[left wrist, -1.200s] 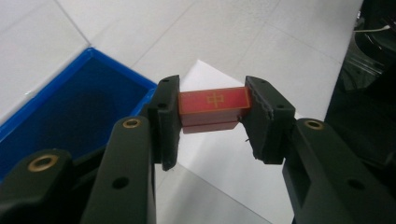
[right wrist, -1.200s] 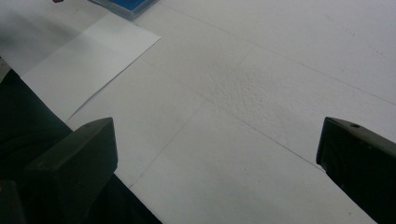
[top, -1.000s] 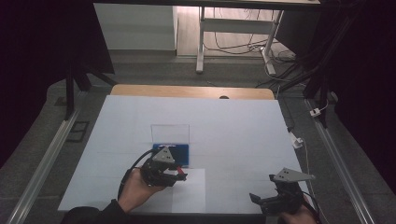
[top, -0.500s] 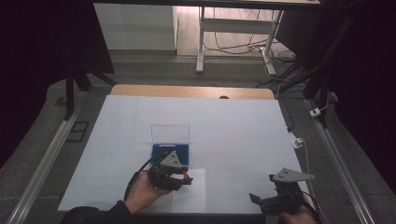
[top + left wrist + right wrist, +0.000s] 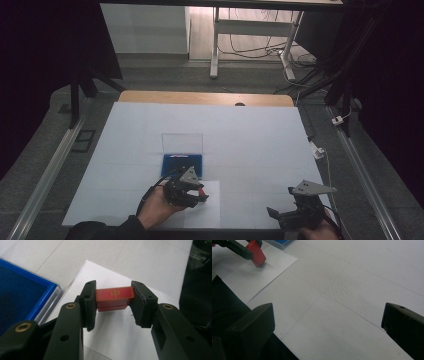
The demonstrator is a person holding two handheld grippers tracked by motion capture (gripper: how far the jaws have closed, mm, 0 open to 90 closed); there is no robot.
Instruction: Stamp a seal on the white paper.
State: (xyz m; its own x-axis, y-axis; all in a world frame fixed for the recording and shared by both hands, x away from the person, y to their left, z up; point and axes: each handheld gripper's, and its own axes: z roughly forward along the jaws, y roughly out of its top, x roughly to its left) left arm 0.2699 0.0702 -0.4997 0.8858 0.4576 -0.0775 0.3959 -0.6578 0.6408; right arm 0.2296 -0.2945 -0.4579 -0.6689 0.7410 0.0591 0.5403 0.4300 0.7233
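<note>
My left gripper is shut on a red block with a gold character on its top face. The block is tilted, and its lower end is on or just above a white sheet of paper; I cannot tell if they touch. A blue case lies just behind the sheet, with its clear lid open beyond it. My right gripper stands open near the table's front right edge, its jaws wide apart over bare table covering.
The white covered table has a wooden strip along its far edge. Metal rails run along both sides. A white plug and cable lie off the right edge. A desk frame and cables stand on the floor beyond.
My left gripper has carried the red block to the right and nearer, from beside the blue case to over the white sheet. The right gripper has stayed put.
</note>
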